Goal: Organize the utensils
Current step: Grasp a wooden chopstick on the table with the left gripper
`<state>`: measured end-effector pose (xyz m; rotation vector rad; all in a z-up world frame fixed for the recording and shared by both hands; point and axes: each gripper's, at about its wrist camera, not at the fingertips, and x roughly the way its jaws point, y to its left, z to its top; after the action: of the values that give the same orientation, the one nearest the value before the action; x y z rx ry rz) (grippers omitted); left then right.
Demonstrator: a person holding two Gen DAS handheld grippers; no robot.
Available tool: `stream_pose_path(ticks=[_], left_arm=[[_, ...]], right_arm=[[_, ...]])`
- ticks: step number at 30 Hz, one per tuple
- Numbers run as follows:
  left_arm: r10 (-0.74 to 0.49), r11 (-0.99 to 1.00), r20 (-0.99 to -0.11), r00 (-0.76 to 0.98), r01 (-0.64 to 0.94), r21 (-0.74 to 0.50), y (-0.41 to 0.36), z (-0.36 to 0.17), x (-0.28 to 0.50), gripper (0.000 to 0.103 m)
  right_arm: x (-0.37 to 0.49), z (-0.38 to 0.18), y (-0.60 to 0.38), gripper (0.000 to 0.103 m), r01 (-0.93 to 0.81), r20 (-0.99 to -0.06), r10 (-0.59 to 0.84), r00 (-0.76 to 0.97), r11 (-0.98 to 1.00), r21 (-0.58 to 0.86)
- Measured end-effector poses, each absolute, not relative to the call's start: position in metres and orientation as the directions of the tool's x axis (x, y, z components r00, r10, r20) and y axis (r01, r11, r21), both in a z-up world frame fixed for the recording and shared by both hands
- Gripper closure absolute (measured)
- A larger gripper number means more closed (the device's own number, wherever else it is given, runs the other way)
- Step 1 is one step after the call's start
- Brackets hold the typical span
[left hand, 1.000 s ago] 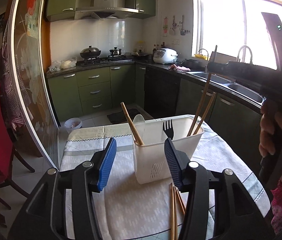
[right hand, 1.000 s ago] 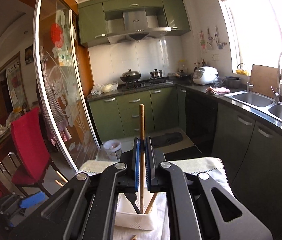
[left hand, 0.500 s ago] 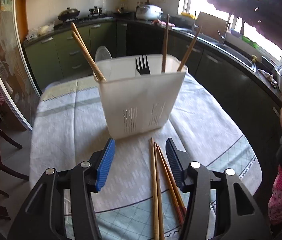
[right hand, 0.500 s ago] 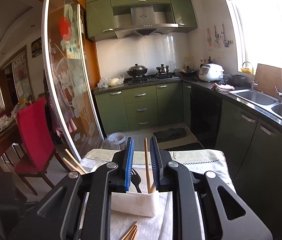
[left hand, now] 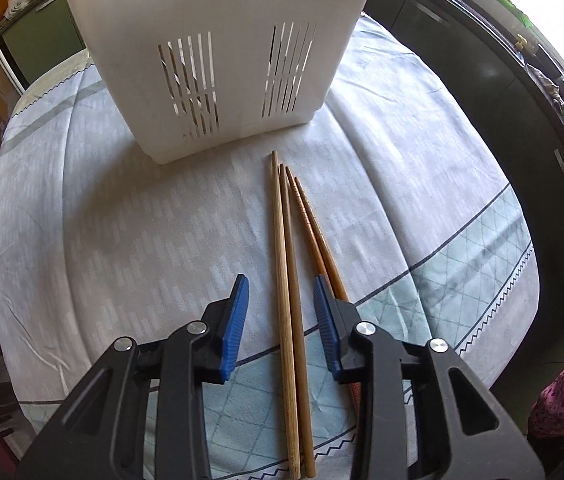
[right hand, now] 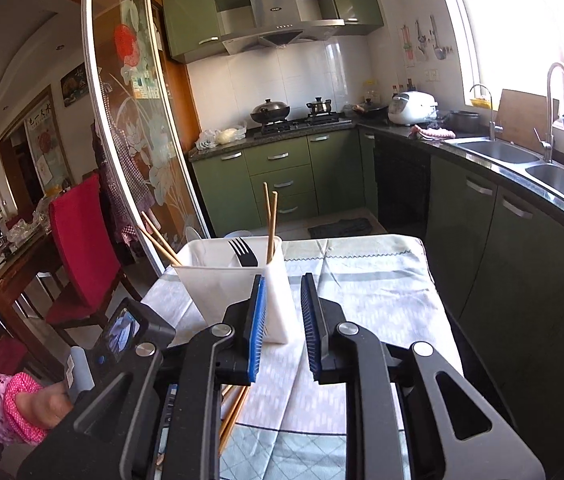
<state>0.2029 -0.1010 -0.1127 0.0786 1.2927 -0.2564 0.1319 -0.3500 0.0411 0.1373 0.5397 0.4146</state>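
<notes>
The left gripper, jaws just narrowing but not yet touching, straddles two chopsticks near the table's front edge, ready to pinch them for the white holder; the right gripper hangs released and empty.

Red chair beside the clothed table; wok on stove; double sink under window.

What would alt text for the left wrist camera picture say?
Looking steeply down, the left gripper hangs open over four wooden chopsticks lying on a pale tablecloth, two of them between its blue pads, untouched. Its jaws have just been closing. Beyond stands a white slotted utensil holder.
</notes>
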Motion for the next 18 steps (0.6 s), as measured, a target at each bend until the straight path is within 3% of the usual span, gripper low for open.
stream_pose_path(ticks=[4,10,12,15,17,18], left_arm=[[-0.117,0.972,-0.963,0.242,0.226,-0.061,-0.102,-0.12,0.211,0.08],[-0.088,0.971,-0.966,0.242,0.238,-0.029,-0.105,-0.125,0.214,0.08],[-0.085,0.968,-0.969,0.232,0.25,-0.025,-0.109,-0.129,0.214,0.08],[-0.063,0.964,-0.969,0.239,0.265,0.003,-0.119,-0.133,0.214,0.08],[-0.047,0.964,-0.968,0.246,0.264,0.02,-0.122,-0.134,0.216,0.085],[-0.042,0.964,-0.968,0.249,0.264,0.026,-0.123,-0.134,0.216,0.092]], right_arm=[[0.13,0.033,-0.356,0.084,-0.344,-0.481,0.429,0.765,0.903,0.259],[0.131,0.03,-0.357,0.084,-0.354,-0.489,0.439,0.754,0.898,0.261],[0.133,0.03,-0.354,0.076,-0.358,-0.495,0.445,0.747,0.895,0.264],[0.134,0.026,-0.346,0.076,-0.371,-0.513,0.45,0.731,0.893,0.254],[0.136,0.022,-0.336,0.076,-0.379,-0.537,0.446,0.716,0.895,0.237],[0.137,0.019,-0.331,0.076,-0.383,-0.554,0.444,0.704,0.895,0.229]])
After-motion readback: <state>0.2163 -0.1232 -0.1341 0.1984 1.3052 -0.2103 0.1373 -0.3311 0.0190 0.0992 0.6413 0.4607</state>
